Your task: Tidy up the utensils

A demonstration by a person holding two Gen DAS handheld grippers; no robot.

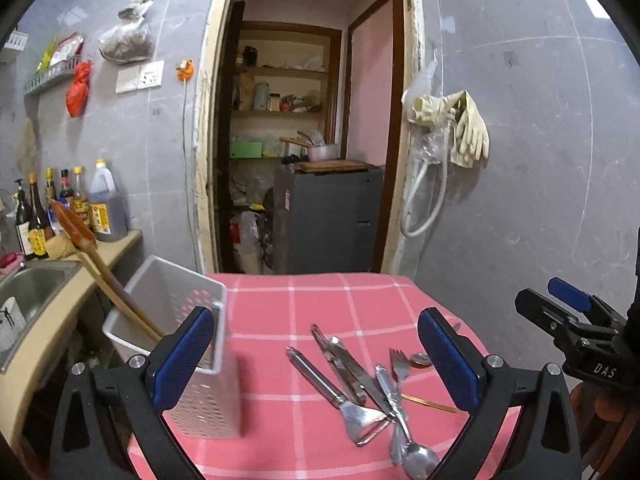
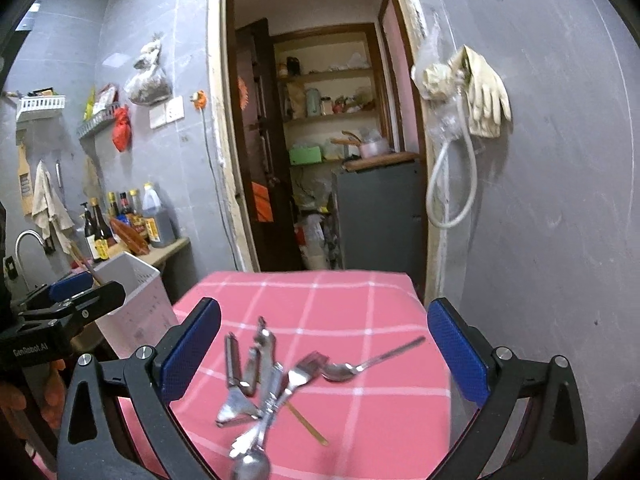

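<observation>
A pile of metal utensils (image 1: pixel 360 384) lies on the pink checked tablecloth (image 1: pixel 300 308): a peeler (image 1: pixel 336 394), knives, a fork (image 1: pixel 400 362) and spoons, with a thin wooden stick (image 1: pixel 430 402) under them. My left gripper (image 1: pixel 316 314) hangs open above the pile, with nothing between its blue pads. A white perforated holder (image 1: pixel 192 300) stands at the table's left edge, beside my left finger, with a wooden spatula (image 1: pixel 100 276) leaning in it. In the right wrist view my right gripper (image 2: pixel 325 305) is open over the same utensils (image 2: pixel 264 384) and a spoon (image 2: pixel 348 370). The holder (image 2: pixel 132 304) stands on the left.
A sink (image 1: pixel 28 292) and a counter with sauce bottles (image 1: pixel 80 208) lie left of the table. A doorway (image 1: pixel 312 140) opens behind the table's far edge. Gloves and a hose (image 1: pixel 460 128) hang on the grey wall to the right. The other gripper (image 1: pixel 560 312) sits at the right edge.
</observation>
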